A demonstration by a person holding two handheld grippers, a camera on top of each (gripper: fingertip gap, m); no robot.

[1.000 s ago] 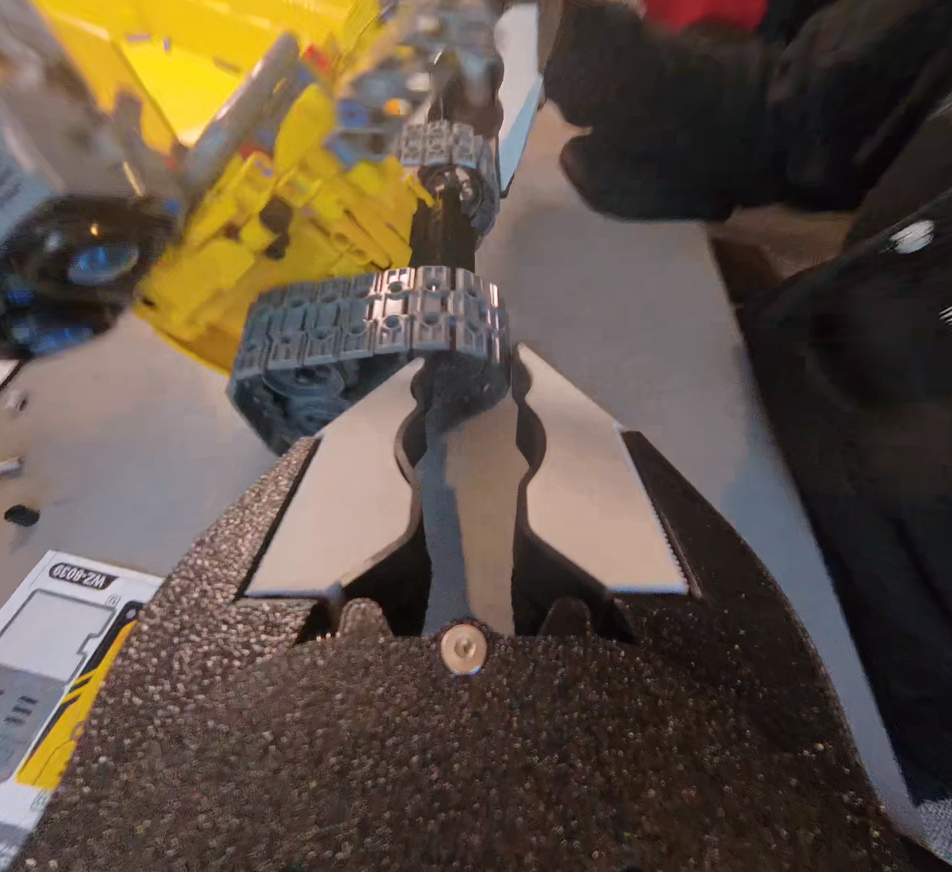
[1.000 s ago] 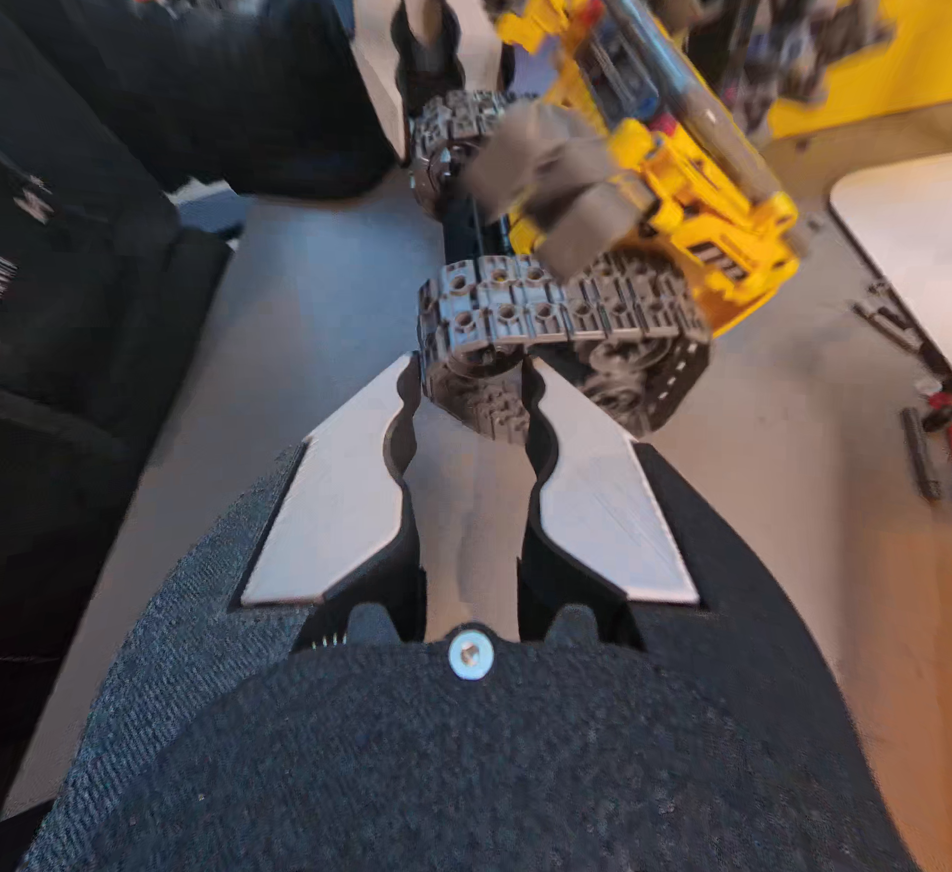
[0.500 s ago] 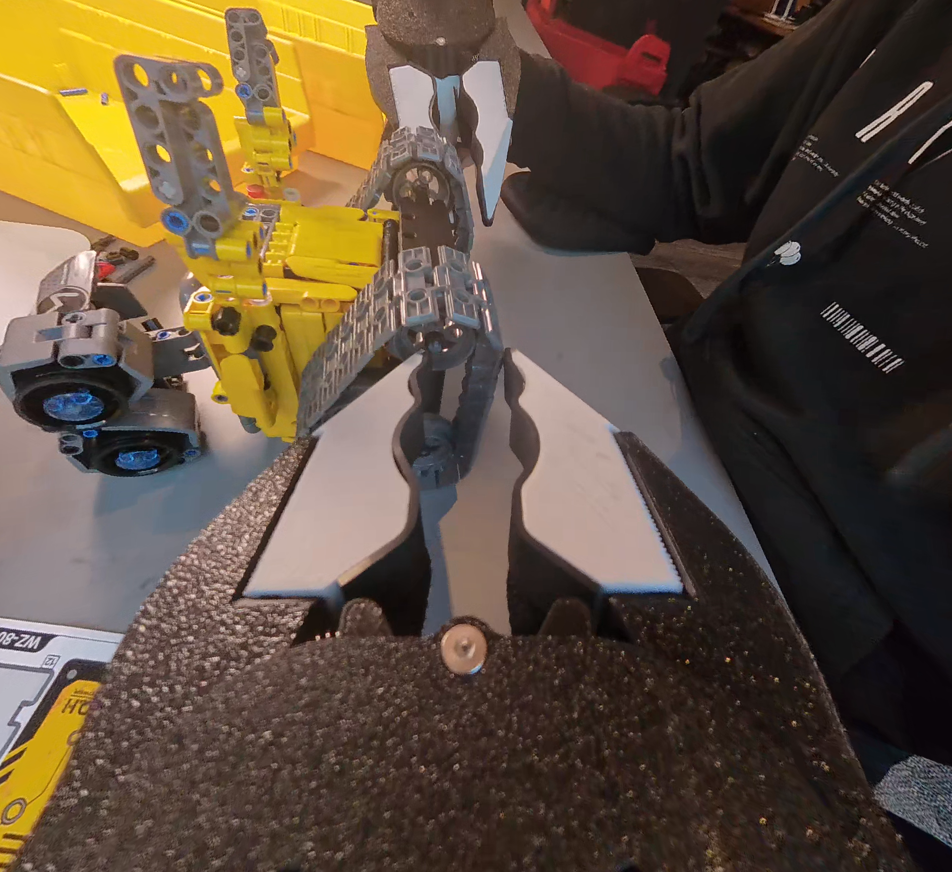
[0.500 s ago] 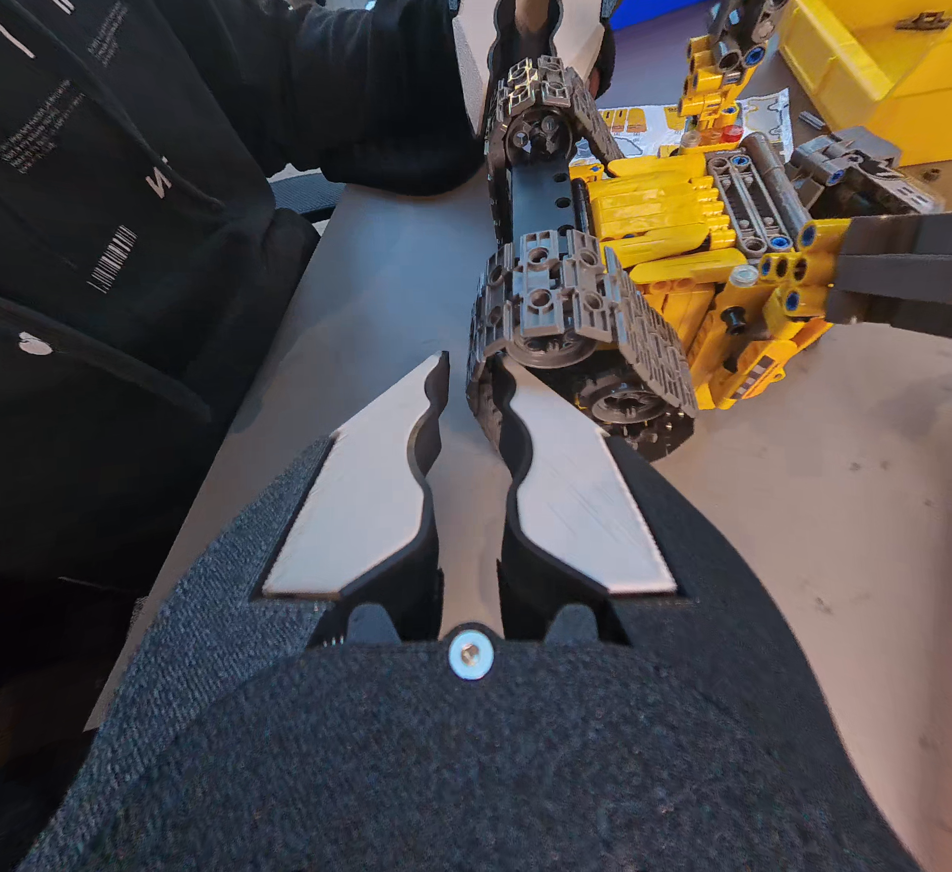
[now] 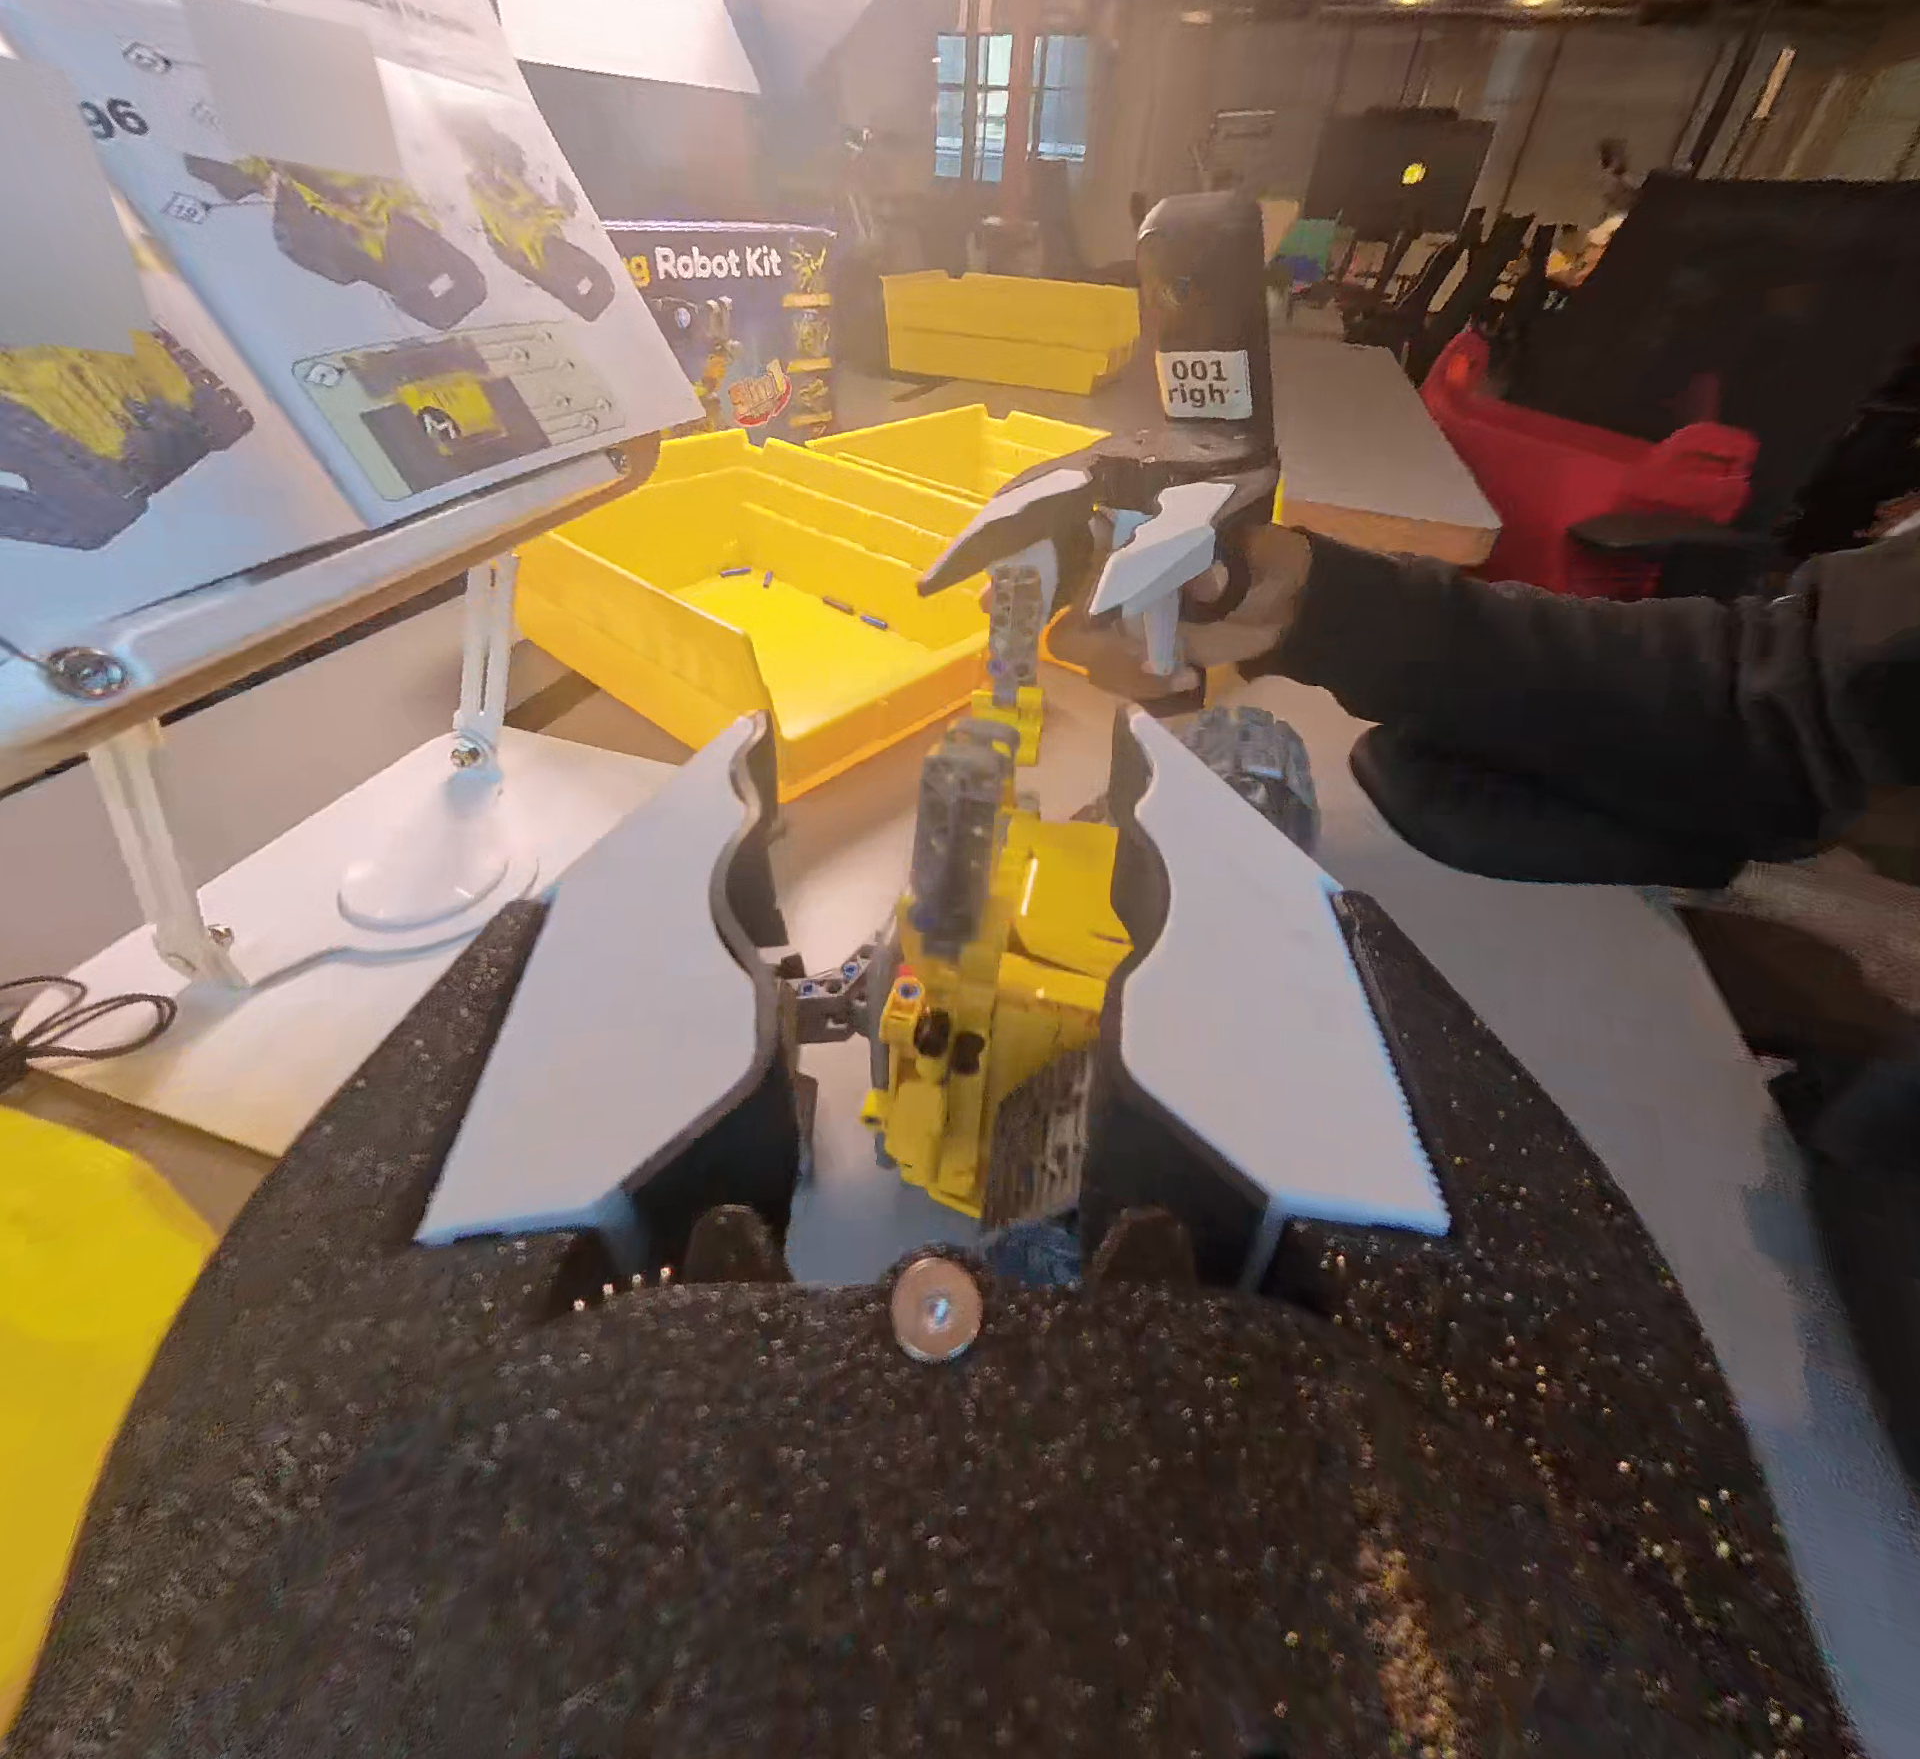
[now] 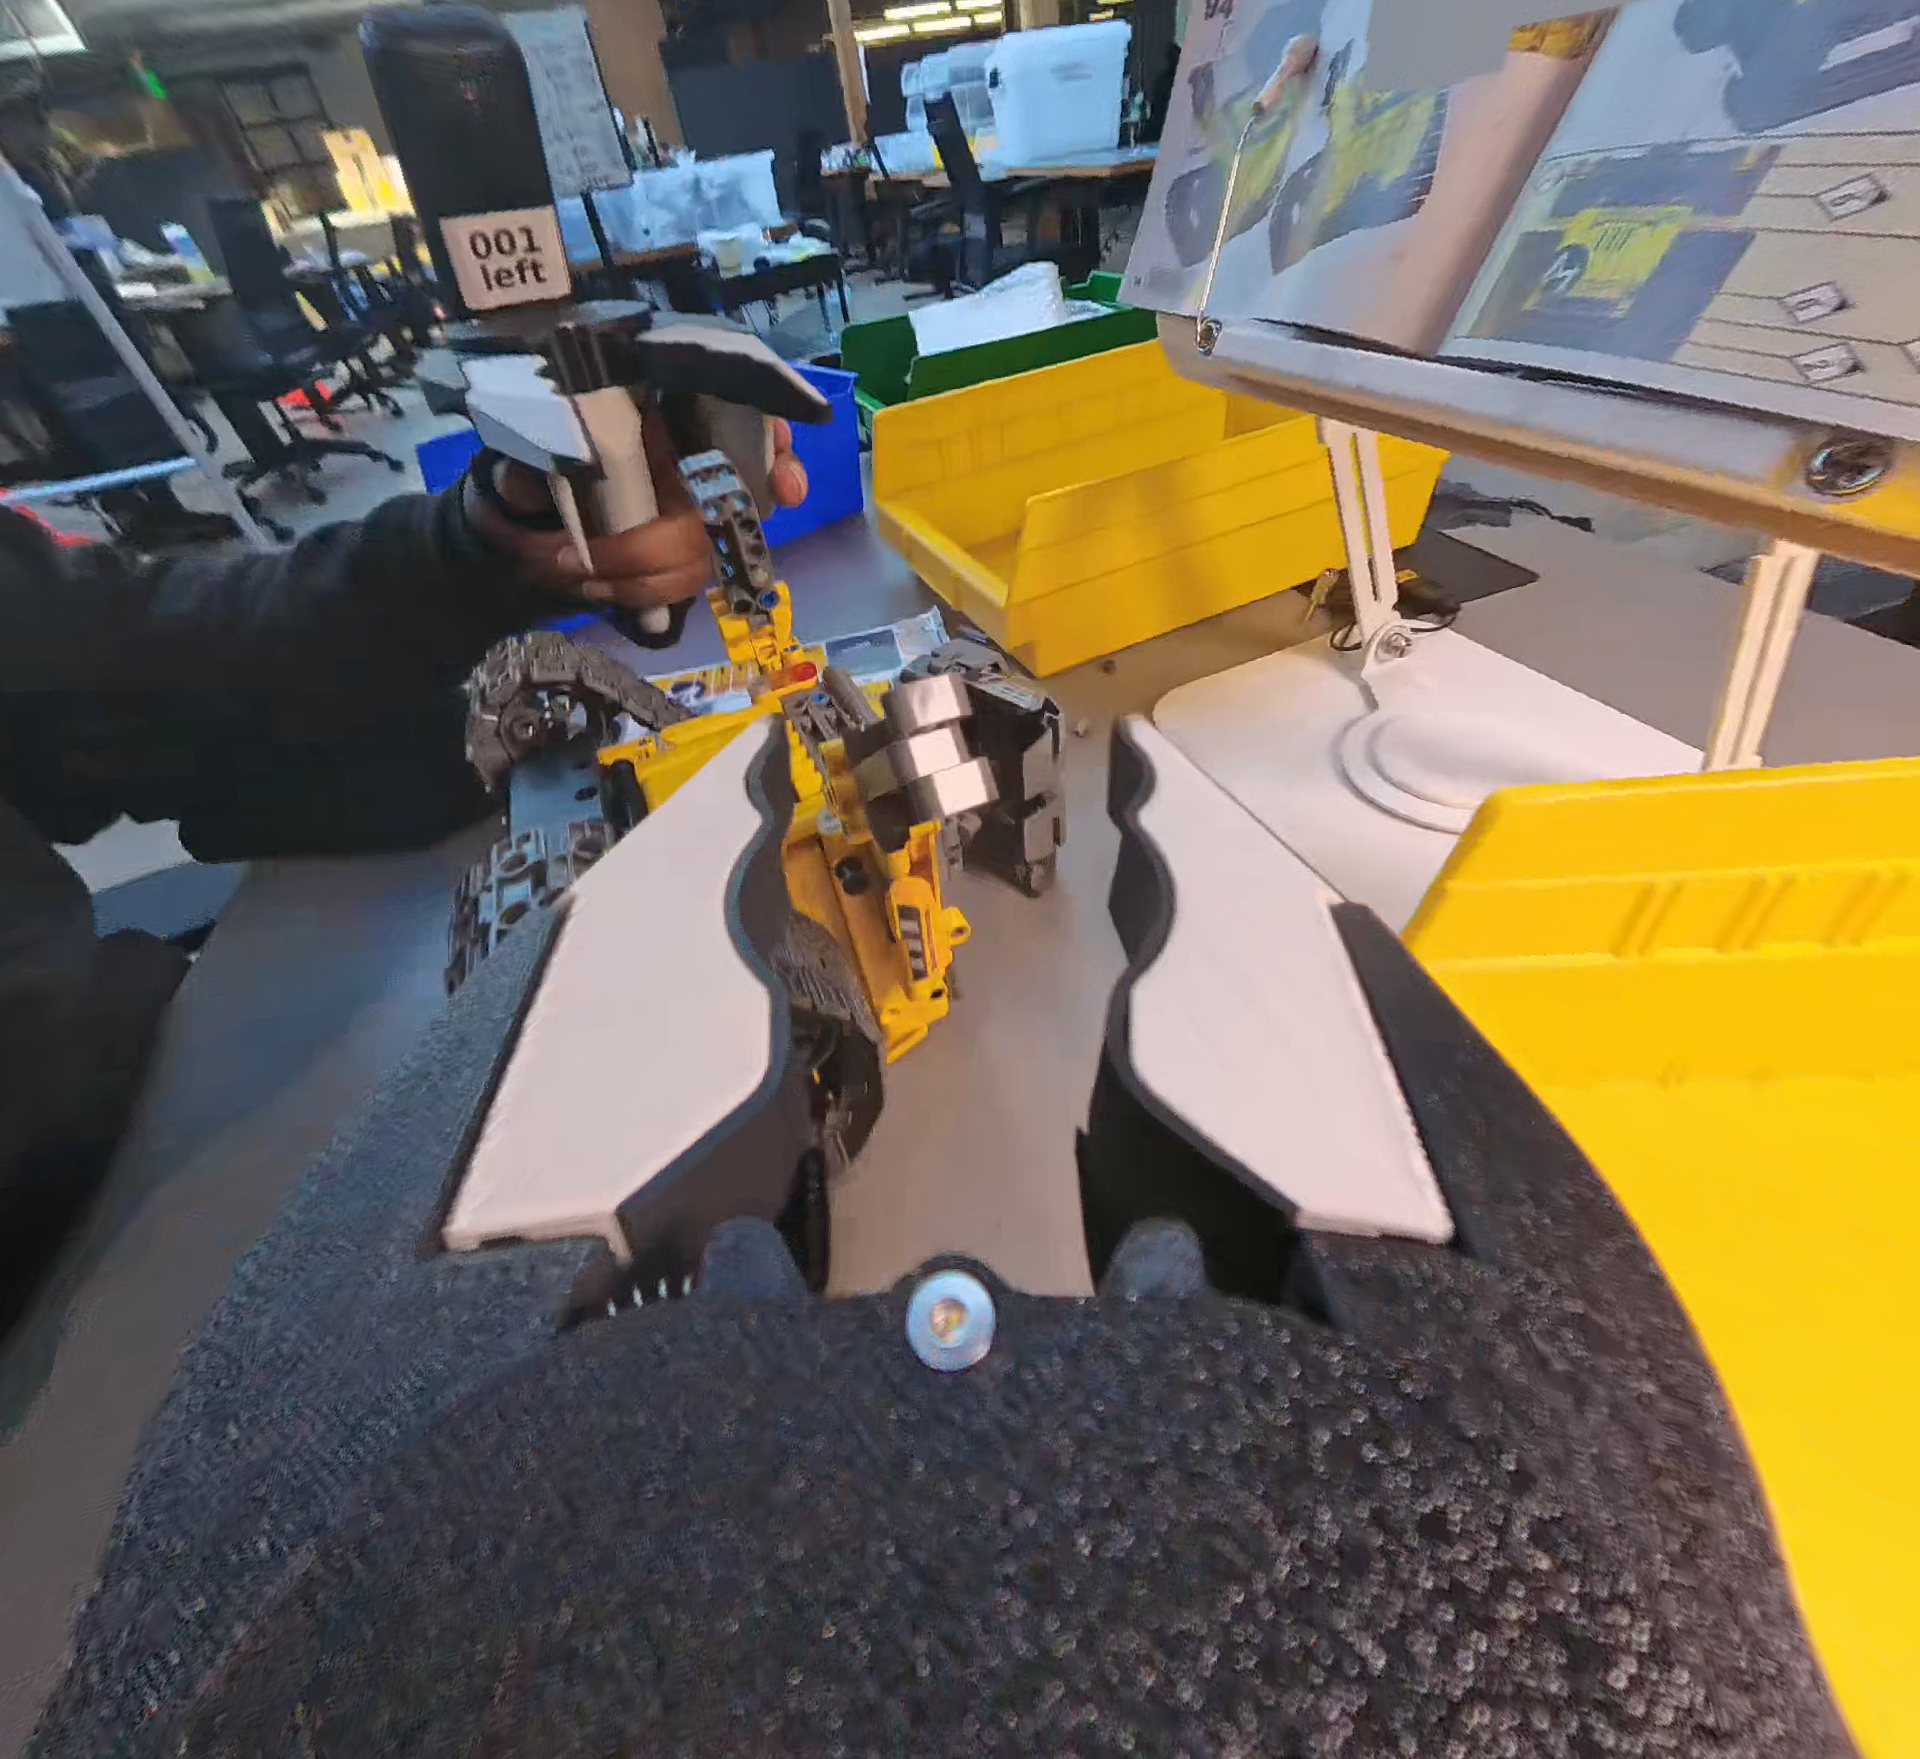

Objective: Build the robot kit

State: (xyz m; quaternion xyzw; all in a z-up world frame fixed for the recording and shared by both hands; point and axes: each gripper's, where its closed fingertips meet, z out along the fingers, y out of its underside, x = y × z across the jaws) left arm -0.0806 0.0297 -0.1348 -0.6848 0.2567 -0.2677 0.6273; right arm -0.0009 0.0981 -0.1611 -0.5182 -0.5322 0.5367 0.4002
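A yellow and grey brick model (image 5: 987,1013) with grey tracks (image 6: 540,691) stands on the grey table (image 5: 1507,982). My left gripper (image 5: 945,743) is open above it; the model shows between the spread fingers, untouched. My right gripper (image 6: 948,743) is open too, with the model (image 6: 883,888) below its left finger and not gripped. In the left wrist view the right gripper (image 5: 1013,582) hangs open over the model's upright grey beam (image 5: 1013,608). In the right wrist view the left gripper (image 6: 675,436) is open next to that beam (image 6: 738,535).
Yellow bins (image 5: 790,629) (image 6: 1122,504) stand behind the model, and another (image 6: 1662,982) is close on the right. An instruction booklet on a white stand (image 5: 312,255) (image 6: 1558,151) overhangs its base (image 5: 416,857). A kit box (image 5: 748,307) and a blue bin (image 6: 821,473) stand farther back.
Both grippers let go of the grey track ends, opened wide and rose up and back. The model stays on the table.
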